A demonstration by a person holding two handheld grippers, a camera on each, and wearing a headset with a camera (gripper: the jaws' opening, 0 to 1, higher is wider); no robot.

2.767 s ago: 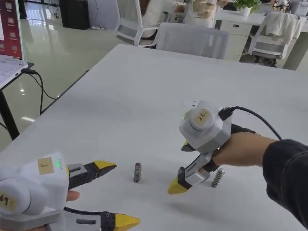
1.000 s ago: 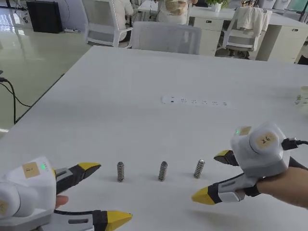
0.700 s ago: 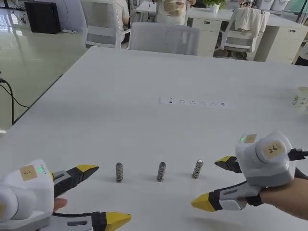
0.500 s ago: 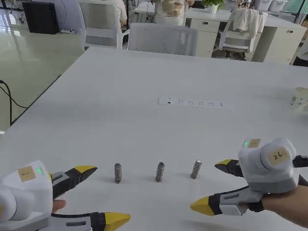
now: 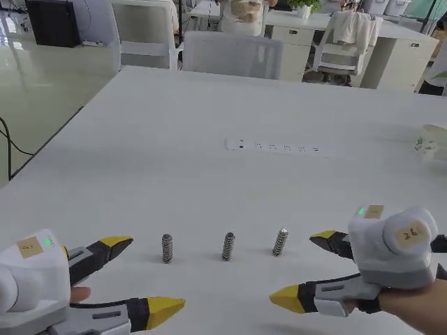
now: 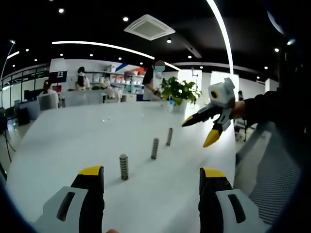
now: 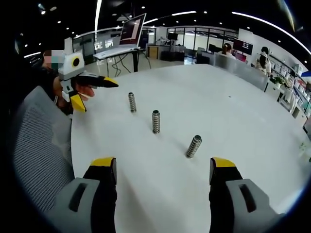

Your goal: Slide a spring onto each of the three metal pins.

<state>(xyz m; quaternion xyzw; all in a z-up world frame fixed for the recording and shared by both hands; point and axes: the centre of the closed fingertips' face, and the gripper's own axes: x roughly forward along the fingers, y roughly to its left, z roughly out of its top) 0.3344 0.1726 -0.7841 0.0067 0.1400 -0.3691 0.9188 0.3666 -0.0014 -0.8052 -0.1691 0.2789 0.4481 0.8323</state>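
Three springs are seen standing in a row on the tabletop between the widely spread, empty fingers of the left gripper and the right gripper, and the lean of the one nearest the right fingers is best seen in the right gripper view.

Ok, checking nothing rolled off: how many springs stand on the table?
3, in a row: the left spring by the left gripper, the middle spring, and the right spring, leaning, by the right gripper. None seems hidden.
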